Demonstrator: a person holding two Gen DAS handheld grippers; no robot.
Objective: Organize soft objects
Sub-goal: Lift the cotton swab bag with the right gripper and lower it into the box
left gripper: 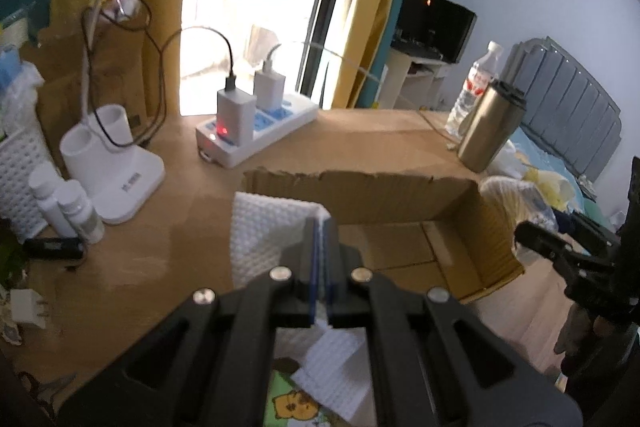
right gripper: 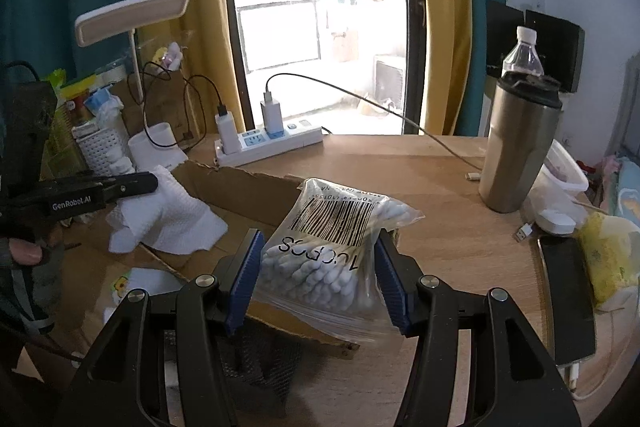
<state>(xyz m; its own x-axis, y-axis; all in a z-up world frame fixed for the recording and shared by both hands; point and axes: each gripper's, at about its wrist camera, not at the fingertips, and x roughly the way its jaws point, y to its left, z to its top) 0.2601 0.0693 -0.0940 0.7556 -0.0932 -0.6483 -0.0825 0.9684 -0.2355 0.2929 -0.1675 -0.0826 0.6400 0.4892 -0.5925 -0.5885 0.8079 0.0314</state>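
Observation:
My left gripper (left gripper: 320, 227) is shut on a white dimpled cloth (left gripper: 268, 235), which hangs over the left rim of an open cardboard box (left gripper: 360, 195). The right wrist view shows the same cloth (right gripper: 168, 219) draped from the left gripper (right gripper: 154, 183) above the box (right gripper: 240, 187). My right gripper (right gripper: 320, 267) is shut on a clear zip bag of cotton swabs (right gripper: 340, 239), held over the box's near edge. In the left wrist view the right gripper (left gripper: 524, 231) appears at the right, beside the box.
A white power strip (left gripper: 256, 131) with chargers and cables lies behind the box. A steel tumbler (right gripper: 516, 147) and water bottle (right gripper: 522, 55) stand at the right. A lamp base (left gripper: 116, 167), small white bottles (left gripper: 64, 207) and a white basket (left gripper: 20, 171) crowd the left. A phone (right gripper: 568, 295) and yellow packet (right gripper: 608, 259) lie near the right edge.

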